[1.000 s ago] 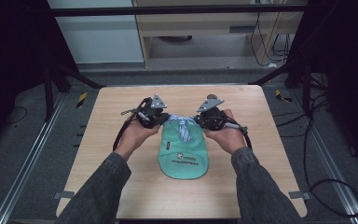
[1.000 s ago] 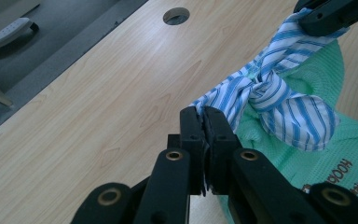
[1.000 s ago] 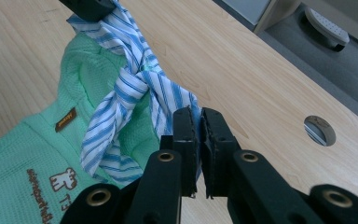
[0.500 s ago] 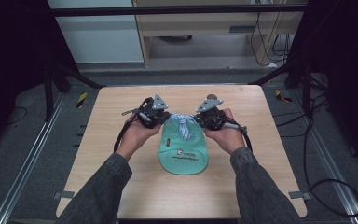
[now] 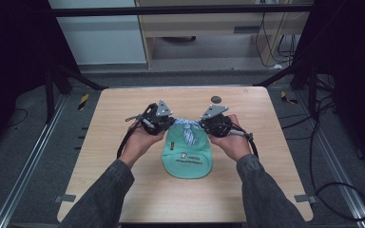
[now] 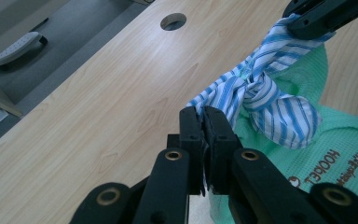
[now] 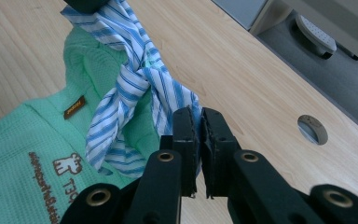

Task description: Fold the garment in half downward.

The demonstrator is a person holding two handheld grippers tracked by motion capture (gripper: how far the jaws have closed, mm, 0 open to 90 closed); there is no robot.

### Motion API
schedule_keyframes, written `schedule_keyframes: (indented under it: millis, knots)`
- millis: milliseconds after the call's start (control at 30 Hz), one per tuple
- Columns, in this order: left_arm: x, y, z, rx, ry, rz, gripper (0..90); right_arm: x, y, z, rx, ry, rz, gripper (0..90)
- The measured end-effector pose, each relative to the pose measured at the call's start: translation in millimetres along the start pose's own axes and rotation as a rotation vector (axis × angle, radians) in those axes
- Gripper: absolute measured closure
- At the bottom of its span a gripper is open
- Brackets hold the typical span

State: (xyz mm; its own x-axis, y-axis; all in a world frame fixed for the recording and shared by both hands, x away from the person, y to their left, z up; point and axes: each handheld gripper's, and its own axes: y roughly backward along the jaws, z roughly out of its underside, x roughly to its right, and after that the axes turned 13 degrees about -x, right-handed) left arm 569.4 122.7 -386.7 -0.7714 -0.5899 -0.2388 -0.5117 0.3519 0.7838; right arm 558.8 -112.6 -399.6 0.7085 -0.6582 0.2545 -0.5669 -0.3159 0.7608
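In the high view the person's grey sleeves are cut off at the bottom edge. Just beyond them, near the middle of the light wooden table [image 5: 123, 190], a mint-green waffle-knit garment [image 5: 186, 159] lies flat. White printing with a small figure is seen on it, too small to be read there. In the left gripper view the printing is seen upside down and appears to read "HOOPET" [image 6: 318, 174], with a smaller line beside it that cannot be made out. In the right gripper view a small brown woven label [image 7: 74, 107] is seen near the collar; its wording is illegible.

A blue-and-white striped cloth tie [image 5: 188, 129] is knotted at the garment's far end, its knot lying over the green fabric. The left gripper [image 5: 167, 123] is closed on one end of the tie, as its own view shows, the jaws pressed together with striped cloth [image 6: 261, 88] pinched between them. The right gripper [image 5: 204, 124] is likewise clamped on the other end [image 7: 135, 88]. In the high view both clamped ends are hidden beneath the grippers' grey plates and the hands.

Farther off, a round hole [image 5: 215, 99] in the table top is seen near its far edge.
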Motion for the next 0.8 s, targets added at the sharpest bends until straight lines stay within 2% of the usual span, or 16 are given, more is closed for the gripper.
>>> schedule_keyframes:
  millis: [367,800]
  knots:
    - [10.9,1.0,10.5,0.01,-0.001,0.01,87.3,-12.0,0.2,11.7,0.006,0.013,-0.007,84.7]
    - [33.4,2.8,28.4,0.02,-0.011,0.054,87.2,-32.7,7.1,30.0,0.008,0.041,-0.023,84.5]
